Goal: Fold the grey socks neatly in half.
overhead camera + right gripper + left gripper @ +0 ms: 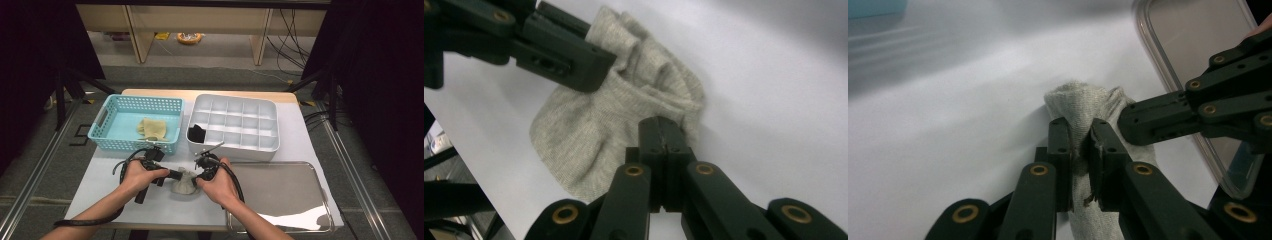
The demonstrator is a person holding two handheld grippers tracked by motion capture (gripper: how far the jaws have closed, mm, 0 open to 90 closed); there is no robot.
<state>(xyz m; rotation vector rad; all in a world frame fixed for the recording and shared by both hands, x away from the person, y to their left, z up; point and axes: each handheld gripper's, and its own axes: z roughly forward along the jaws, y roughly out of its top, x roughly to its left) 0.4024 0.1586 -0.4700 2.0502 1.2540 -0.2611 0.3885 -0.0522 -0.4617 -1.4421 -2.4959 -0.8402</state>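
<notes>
Both tools, left [1080,150] and right [666,150], pinch unlabelled grey sock [594,135]

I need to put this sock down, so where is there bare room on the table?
The metal tray is bare. Bare table lies left of the left gripper, below the blue basket. It is crowded around the grey sock, between both grippers.

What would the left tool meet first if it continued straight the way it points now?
Probably the right tool: the left tool already grips the grey sock, and the right tool stands just beyond it, though depth is unclear.
</notes>
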